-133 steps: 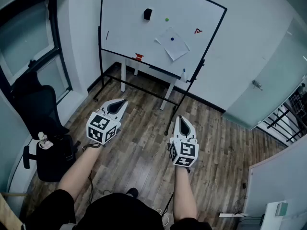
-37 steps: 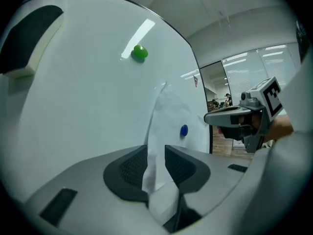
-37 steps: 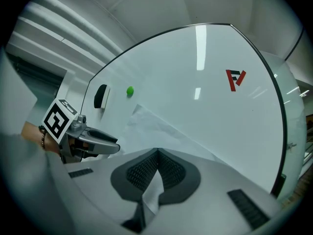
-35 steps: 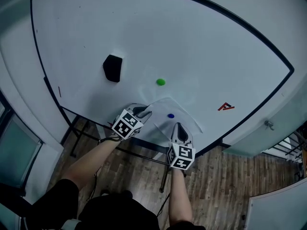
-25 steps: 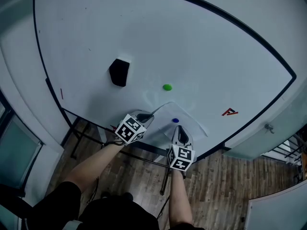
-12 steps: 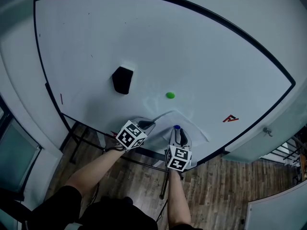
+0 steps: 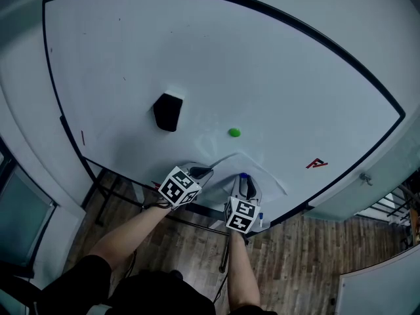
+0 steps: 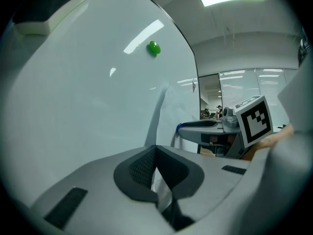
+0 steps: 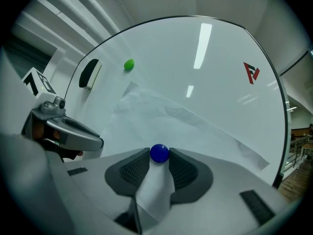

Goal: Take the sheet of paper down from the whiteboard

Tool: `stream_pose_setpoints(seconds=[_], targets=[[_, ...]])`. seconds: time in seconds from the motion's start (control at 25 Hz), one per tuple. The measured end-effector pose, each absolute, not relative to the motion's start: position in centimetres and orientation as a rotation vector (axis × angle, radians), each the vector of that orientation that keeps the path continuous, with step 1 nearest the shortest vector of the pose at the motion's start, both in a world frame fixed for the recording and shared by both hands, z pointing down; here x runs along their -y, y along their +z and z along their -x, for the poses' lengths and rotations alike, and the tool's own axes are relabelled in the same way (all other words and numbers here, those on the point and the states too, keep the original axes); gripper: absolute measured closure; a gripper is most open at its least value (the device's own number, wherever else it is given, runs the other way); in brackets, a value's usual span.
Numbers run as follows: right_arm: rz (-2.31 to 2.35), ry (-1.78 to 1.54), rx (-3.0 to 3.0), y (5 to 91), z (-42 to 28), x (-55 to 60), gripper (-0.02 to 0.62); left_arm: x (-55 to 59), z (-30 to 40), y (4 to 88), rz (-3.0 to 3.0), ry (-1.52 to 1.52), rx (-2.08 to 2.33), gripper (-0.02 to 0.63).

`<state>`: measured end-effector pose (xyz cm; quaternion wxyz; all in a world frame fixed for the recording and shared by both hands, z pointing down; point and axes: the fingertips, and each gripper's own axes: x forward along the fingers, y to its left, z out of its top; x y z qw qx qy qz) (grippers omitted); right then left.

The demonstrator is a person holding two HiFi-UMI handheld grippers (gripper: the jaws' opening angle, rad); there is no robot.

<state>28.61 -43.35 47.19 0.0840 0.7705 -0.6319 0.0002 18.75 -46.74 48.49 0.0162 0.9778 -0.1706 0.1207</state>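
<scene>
A white sheet of paper (image 7: 266, 176) hangs on the whiteboard (image 7: 197, 58), pinned by a small blue magnet (image 7: 243, 174). My left gripper (image 7: 205, 171) is shut on the sheet's left corner, which stands bent away from the board. In the left gripper view the paper (image 8: 168, 111) runs down into the closed left gripper (image 8: 155, 151). My right gripper (image 9: 159, 161) is at the board with its jaws apart. The blue magnet (image 9: 159, 153) sits right between its fingertips, on the paper (image 9: 171, 116).
A green magnet (image 7: 234, 132) sits just above the sheet, a black eraser (image 7: 168, 111) to the upper left, and a red logo magnet (image 7: 316, 164) to the right. The board's black frame and stand legs are below my hands, over a wooden floor.
My right gripper has moved forward to the blue magnet, and its jaws now stand either side of it. The left gripper keeps the lifted corner and has not moved.
</scene>
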Motion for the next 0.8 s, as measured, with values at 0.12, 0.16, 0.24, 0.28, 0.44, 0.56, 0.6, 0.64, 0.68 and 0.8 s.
stream_pose_setpoints(seconds=[0.12,0.16,0.24,0.28,0.44,0.56,0.6,0.64,0.68,0.8], targets=[[-2.317,-0.008,1.848,47.18,-28.68,43.41,0.479,46.69,-18.75,48.56,-3.037,0.368,0.521,0.584],[-2.326,-0.01,1.836,47.16,-28.71,43.38,0.479,46.65,-18.75,48.57,-3.036,0.367,0.518,0.584],[-2.341,-0.011,1.817,47.14,-28.8,43.34,0.468,46.6,-18.71,48.62,-3.036,0.366,0.512,0.584],[-2.344,-0.009,1.814,47.14,-28.83,43.33,0.468,46.58,-18.68,48.65,-3.037,0.366,0.509,0.584],[-2.34,-0.003,1.816,47.13,-28.82,43.26,0.468,46.57,-18.61,48.71,-3.028,0.354,0.504,0.584],[-2.337,-0.002,1.812,47.07,-28.87,43.24,0.468,46.63,-18.58,48.76,-3.021,0.346,0.505,0.586],[-2.336,-0.001,1.811,47.06,-28.9,43.24,0.468,46.63,-18.54,48.74,-3.02,0.344,0.505,0.586],[-2.335,0.0,1.811,47.05,-28.92,43.25,0.468,46.64,-18.5,48.72,-3.019,0.342,0.507,0.586],[-2.334,0.001,1.812,47.05,-28.95,43.26,0.468,46.67,-18.45,48.71,-3.018,0.342,0.508,0.586],[-2.33,0.003,1.814,47.07,-28.93,43.3,0.468,46.83,-18.19,48.81,-3.006,0.338,0.516,0.586]])
